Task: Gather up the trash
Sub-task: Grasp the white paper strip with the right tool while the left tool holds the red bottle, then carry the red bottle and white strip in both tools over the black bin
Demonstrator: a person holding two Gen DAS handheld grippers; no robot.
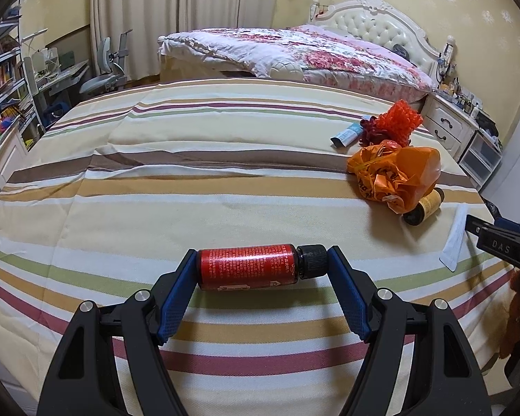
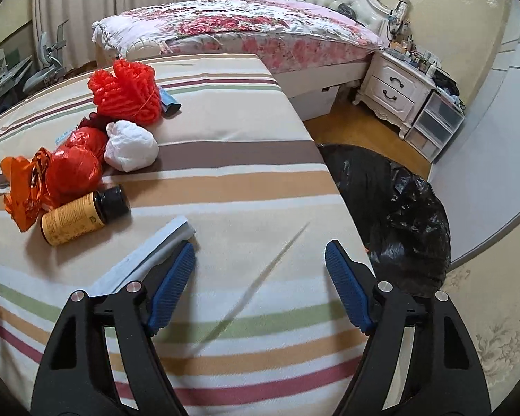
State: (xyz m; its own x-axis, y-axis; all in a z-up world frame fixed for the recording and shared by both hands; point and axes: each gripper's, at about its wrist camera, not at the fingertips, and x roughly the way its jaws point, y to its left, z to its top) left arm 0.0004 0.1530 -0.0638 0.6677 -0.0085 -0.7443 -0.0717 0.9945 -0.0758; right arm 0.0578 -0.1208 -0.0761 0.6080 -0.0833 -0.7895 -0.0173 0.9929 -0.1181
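Trash in progress: left hand-held gripper [image 1: 261, 266] pinching red bottle [image 1: 248, 266] endwise above striped bed [image 2: 242, 159]; right hand-held gripper [image 2: 260, 260] spread, empty; yellow bottle [image 2: 72, 220], wads, white strip [image 2: 149, 253] uncollected; black bag [image 2: 395, 215] alongside on the floor.

black gripper [image 1: 261, 263] arms, blue ribbed pads [image 1: 176, 298], silver screws.
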